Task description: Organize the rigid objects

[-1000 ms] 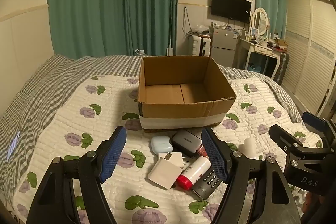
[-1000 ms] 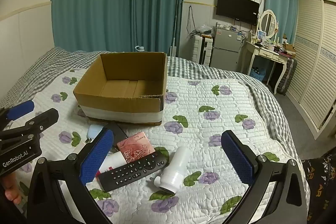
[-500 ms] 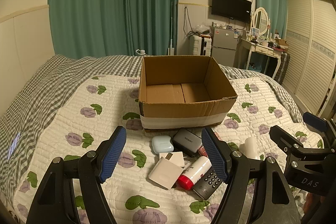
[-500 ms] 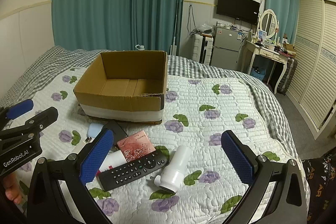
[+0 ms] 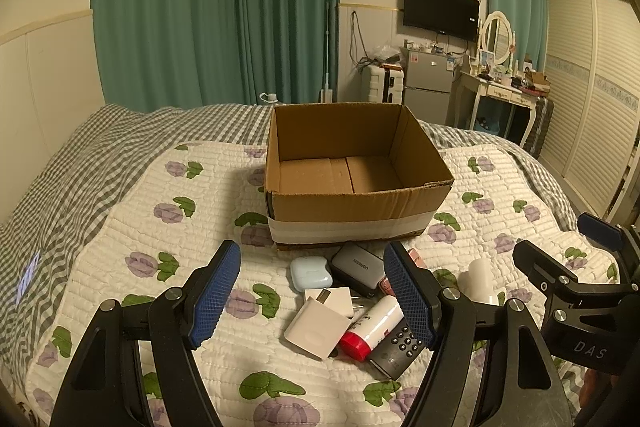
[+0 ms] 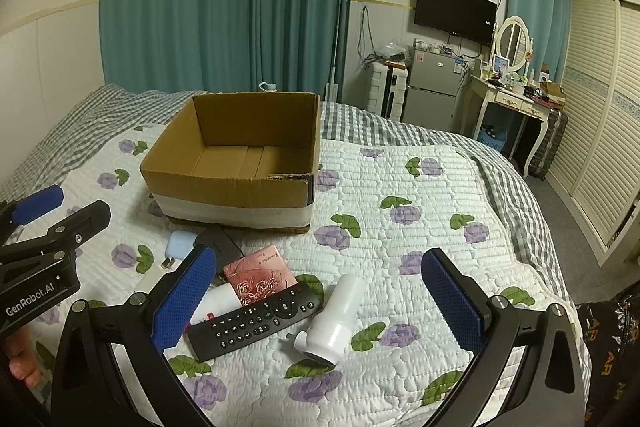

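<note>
Left gripper (image 5: 312, 291) and right gripper (image 6: 318, 299) both spread apart, gripping nothing, open brown cardboard box (image 5: 352, 211) at twelve o'clock, black remote control (image 6: 256, 321) below.

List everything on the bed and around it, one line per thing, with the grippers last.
cardboard box: 1, brown with a white tape band, open and empty, middle of the bed
earbud case: 1, pale blue, just in front of the box
charger block: 1, grey, right of the earbud case
white adapters: 2, white, overlapping, near the left gripper
tube: 1, white with a red cap, lying beside the adapters
remote control: 1, black, lying flat
pink box: 1, pink with a rose pattern, behind the remote
white bottle: 1, white, lying on its side
quilt: 1, white with purple flowers
left gripper: 1, black with blue pads, open
right gripper: 1, black with blue pads, open
</note>
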